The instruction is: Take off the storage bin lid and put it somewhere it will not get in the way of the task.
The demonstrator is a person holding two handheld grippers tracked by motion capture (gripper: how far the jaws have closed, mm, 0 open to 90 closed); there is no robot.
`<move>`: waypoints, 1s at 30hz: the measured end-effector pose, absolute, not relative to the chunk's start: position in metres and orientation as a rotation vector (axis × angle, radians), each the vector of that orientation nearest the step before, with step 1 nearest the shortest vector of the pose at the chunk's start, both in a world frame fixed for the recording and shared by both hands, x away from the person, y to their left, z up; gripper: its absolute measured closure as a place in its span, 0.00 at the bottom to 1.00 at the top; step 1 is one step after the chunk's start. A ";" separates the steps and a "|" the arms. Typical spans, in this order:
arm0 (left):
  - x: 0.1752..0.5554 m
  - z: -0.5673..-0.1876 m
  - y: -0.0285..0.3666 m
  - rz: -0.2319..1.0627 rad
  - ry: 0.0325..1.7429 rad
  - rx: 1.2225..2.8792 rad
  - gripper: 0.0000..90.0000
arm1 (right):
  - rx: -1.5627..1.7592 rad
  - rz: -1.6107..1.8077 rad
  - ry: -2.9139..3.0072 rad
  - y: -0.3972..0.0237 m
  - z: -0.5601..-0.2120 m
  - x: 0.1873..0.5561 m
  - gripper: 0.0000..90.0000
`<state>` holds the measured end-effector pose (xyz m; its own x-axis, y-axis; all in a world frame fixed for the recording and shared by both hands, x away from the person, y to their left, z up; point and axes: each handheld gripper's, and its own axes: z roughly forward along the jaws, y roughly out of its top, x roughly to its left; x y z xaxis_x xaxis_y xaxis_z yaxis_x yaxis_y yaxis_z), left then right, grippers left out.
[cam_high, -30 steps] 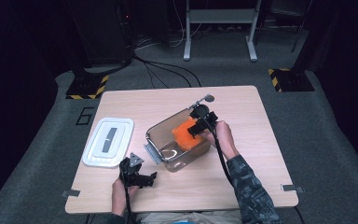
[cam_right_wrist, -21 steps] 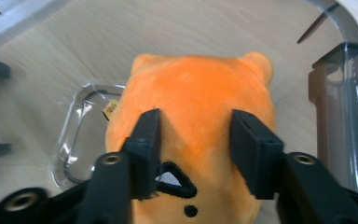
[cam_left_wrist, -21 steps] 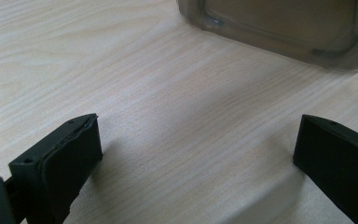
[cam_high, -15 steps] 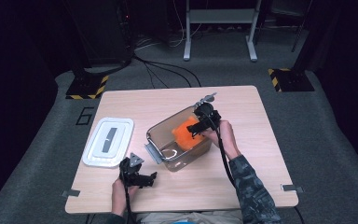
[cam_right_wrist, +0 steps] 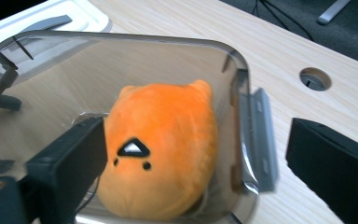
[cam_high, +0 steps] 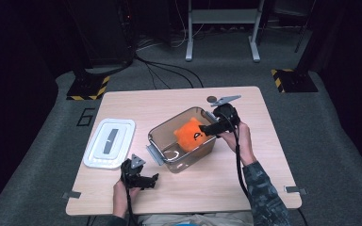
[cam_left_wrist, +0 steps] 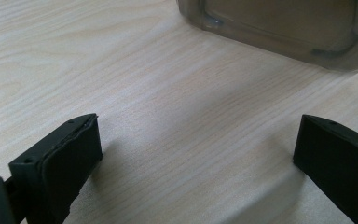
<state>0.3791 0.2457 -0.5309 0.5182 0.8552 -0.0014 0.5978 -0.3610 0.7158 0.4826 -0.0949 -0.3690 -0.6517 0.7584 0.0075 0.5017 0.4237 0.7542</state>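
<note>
An orange plush toy (cam_high: 190, 134) with a small black face lies inside a clear plastic container (cam_high: 169, 160) at the middle of the table. My right gripper (cam_high: 206, 130) hovers at the container's right rim, pointing left at the toy. Its jaws have just been opening and now stand open. In the right gripper view the plush toy (cam_right_wrist: 161, 149) sits in the container (cam_right_wrist: 240, 93) just ahead of my right gripper (cam_right_wrist: 198, 154), whose pads do not touch it. My left gripper (cam_high: 153, 179) rests open on the wood near the front edge. Its jaws (cam_left_wrist: 196, 144) hold nothing.
A white lid (cam_high: 109, 142) lies flat on the table left of the container, also seen as the lid (cam_right_wrist: 51, 18) beyond it. A round cable hole (cam_high: 211, 99) sits in the tabletop behind the right gripper. Bare wood spreads to the right and front.
The right gripper's jaws have opened off the plush toy and the hand has drawn back to the right and slightly up. The toy stays in the container. The left gripper has not moved.
</note>
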 end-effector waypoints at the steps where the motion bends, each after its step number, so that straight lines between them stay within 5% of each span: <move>1: 0.379 -0.531 0.246 0.494 1.180 2.090 0.01 | 1.090 1.081 2.340 -0.099 -0.369 0.480 0.02; 30: 0.379 -0.530 0.247 0.497 1.166 2.109 0.01 | 1.336 1.130 2.140 -0.207 -0.444 0.431 0.00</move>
<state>0.3793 0.2467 -0.5303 0.5282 0.8491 0.0089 0.5948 -0.3775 0.7097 0.4312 -0.2072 -0.4439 -0.4792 0.8725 0.0960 0.5711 0.2269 0.7889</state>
